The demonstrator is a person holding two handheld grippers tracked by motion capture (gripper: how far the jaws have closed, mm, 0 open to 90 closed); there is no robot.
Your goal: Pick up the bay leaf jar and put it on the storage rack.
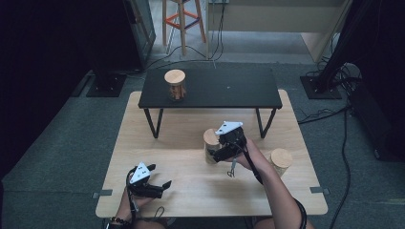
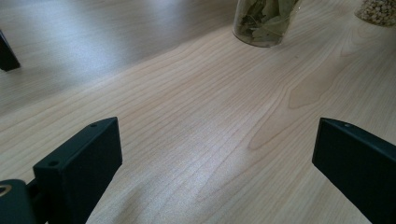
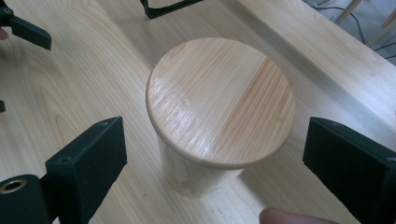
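A glass jar with a round wooden lid (image 1: 210, 142) stands mid-table. My right gripper (image 1: 216, 149) is open at its right side, slightly above. In the right gripper view the lid (image 3: 219, 98) lies between the two spread jaws without touching either, and a fingertip (image 3: 280, 217) shows at the bottom edge. My left gripper (image 1: 160, 175) rests open near the table's front left, nothing between its jaws. The left gripper (image 2: 217, 154) view faces bare wood, with a jar of dried leaves (image 2: 264, 21) farther off.
A second wooden-lidded jar (image 1: 281, 161) stands at the table's right; the jar holding grains (image 2: 378, 10) is seen in the left gripper view. A low black bench (image 1: 224, 88) spans the back, carrying a third jar (image 1: 175, 85). Its legs (image 1: 154, 123) stand on the wooden table (image 1: 191, 191).
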